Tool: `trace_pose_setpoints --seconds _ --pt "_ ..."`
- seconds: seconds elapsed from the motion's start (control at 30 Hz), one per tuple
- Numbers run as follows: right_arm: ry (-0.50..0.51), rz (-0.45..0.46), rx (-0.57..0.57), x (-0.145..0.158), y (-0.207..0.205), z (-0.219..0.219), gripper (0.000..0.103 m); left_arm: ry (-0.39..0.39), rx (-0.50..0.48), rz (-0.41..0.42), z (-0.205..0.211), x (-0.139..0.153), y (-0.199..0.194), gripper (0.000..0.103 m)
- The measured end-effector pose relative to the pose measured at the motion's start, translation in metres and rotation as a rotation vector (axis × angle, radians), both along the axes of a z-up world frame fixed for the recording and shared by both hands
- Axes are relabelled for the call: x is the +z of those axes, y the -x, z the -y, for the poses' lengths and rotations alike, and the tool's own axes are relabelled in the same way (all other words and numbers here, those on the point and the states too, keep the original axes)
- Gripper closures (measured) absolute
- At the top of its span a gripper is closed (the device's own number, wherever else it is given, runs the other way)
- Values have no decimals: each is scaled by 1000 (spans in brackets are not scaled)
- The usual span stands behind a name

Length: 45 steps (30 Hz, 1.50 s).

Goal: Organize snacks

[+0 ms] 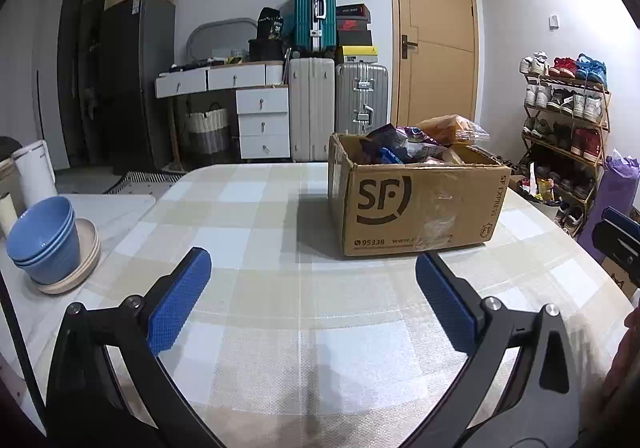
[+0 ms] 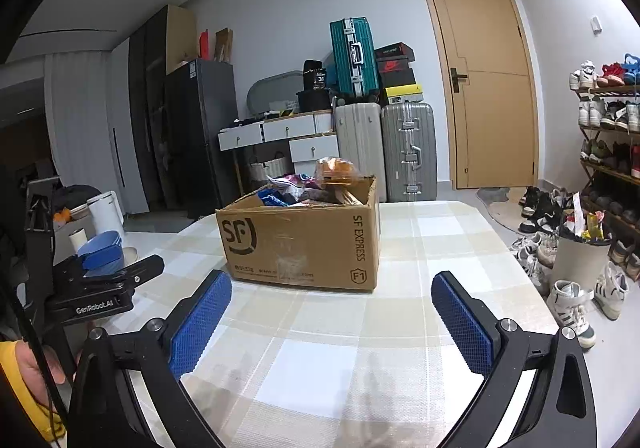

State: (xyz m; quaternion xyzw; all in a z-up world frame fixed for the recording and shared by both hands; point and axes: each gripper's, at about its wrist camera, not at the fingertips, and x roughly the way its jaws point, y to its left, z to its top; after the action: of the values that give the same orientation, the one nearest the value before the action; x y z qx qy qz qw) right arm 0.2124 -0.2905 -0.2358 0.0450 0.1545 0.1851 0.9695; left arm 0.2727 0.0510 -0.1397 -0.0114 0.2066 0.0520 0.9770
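Note:
A brown cardboard box (image 1: 416, 203) marked SF stands on the checked tablecloth (image 1: 260, 215), filled with snack packets (image 1: 404, 145), an orange bag (image 1: 452, 129) on top. My left gripper (image 1: 312, 276) is open and empty, hovering over the cloth short of the box's near left corner. In the right wrist view the same box (image 2: 304, 240) sits straight ahead with snack packets (image 2: 304, 187) piled inside. My right gripper (image 2: 332, 300) is open too, nothing between its blue pads, just in front of the box. The left gripper's body (image 2: 96, 288) shows at the left edge.
Stacked blue bowls (image 1: 44, 240) on a beige plate sit at the table's left, beside a white kettle (image 1: 34, 171). Suitcases (image 1: 336, 107), a drawer desk (image 1: 240, 103) and a door (image 1: 440, 27) stand behind. A shoe rack (image 1: 568, 119) and a bin (image 2: 580, 256) are on the right.

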Motion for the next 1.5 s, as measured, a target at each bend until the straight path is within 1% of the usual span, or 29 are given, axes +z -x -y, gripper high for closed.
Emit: trace_pose_setpoints --seconds 0.17,0.2,0.5,1.17,1.5 --pt "21 8 4 -1 1 -5 1 28 12 -22 -6 -5 -8 1" --pt "24 10 4 -1 2 -5 1 29 15 -19 -7 -4 -4 1" --pt "45 18 12 -1 4 -11 1 11 16 -4 -3 -6 -2 1" --pt "10 11 16 -3 2 -7 1 15 17 -8 -2 -6 -2 1" --pt "11 11 17 -3 2 -7 1 14 31 -4 -3 -5 0 1"
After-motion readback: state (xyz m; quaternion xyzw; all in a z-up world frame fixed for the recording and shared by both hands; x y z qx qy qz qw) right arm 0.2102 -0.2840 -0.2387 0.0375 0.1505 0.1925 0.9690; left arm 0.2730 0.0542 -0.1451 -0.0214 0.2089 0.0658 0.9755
